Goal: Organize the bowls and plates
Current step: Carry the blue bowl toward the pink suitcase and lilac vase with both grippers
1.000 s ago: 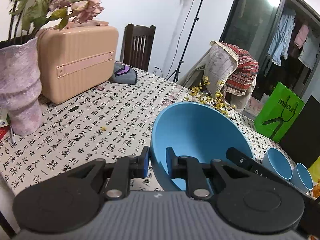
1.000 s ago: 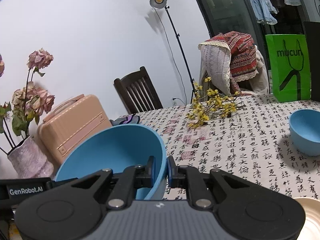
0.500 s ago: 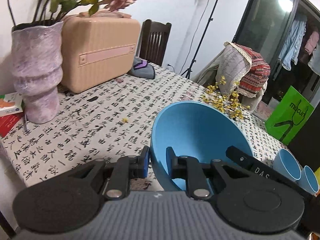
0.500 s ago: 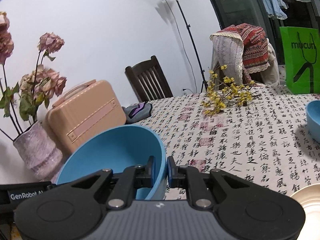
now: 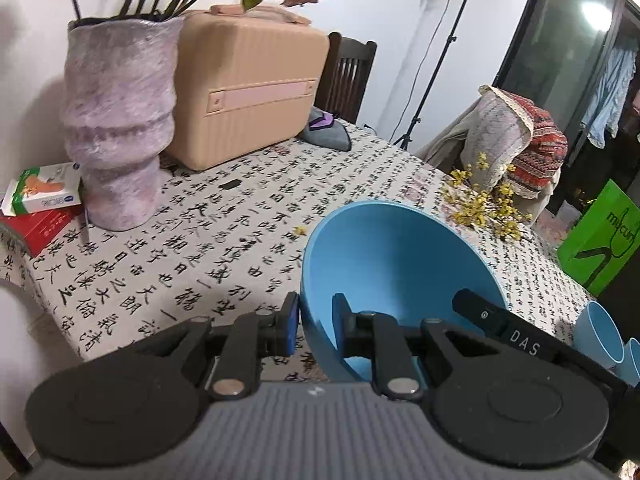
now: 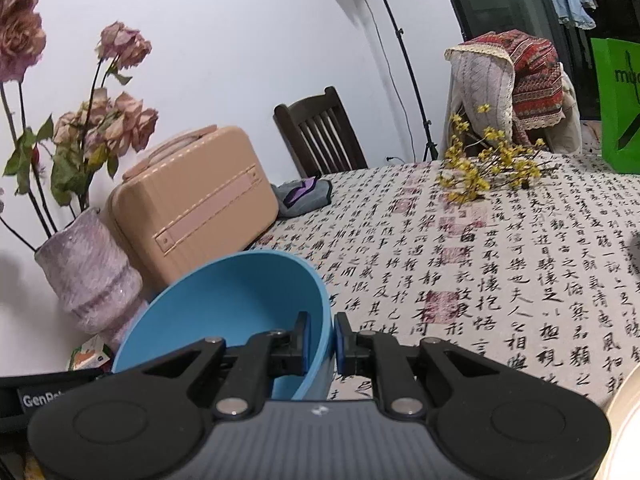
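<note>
Between both grippers' pads we carry the big blue bowl [image 5: 394, 276]: left gripper [image 5: 314, 326] and right gripper [image 6: 321, 340] each clamp opposite rims, bowl above tabletop [image 5: 224, 256]. Next: lower level beside smaller blue bowls [image 5: 600, 330] right of us, then release.

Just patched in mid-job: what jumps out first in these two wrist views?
A big blue bowl fills the foreground, pinched at opposite sides of its rim by the left gripper and the right gripper. Behind it, on the calligraphy tablecloth, stand a purple vase of dried flowers and a peach case.
</note>
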The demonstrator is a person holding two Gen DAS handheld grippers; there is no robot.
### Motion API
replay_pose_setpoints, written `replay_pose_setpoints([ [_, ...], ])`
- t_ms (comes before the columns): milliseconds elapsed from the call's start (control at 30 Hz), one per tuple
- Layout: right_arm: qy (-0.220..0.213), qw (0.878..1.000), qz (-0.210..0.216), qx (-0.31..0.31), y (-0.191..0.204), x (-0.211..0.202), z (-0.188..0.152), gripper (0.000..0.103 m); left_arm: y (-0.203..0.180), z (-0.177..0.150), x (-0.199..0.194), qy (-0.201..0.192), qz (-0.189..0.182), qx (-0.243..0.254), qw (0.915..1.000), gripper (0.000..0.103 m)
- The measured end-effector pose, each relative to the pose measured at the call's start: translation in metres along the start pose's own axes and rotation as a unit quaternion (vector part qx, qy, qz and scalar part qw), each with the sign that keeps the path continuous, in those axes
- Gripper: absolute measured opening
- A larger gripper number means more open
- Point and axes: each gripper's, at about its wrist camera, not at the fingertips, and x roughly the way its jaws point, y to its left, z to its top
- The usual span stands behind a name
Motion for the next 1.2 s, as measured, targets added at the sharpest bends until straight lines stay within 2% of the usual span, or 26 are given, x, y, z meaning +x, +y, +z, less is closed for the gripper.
replay_pose_setpoints([
  [500, 0.031, 1.0, 0.003, 0.002, 0.014, 0.034, -0.02, 0.012, 0.034, -0.006, 0.021, 0.019, 0.007, -0.017, 0.9997, 0.018],
  [1200, 0.044, 0.999, -0.008, 0.006, 0.008, 0.058, -0.045, 0.012, 0.051, -0.027, 0.054, 0.041, 0.003, -0.017, 0.999, 0.018],
])
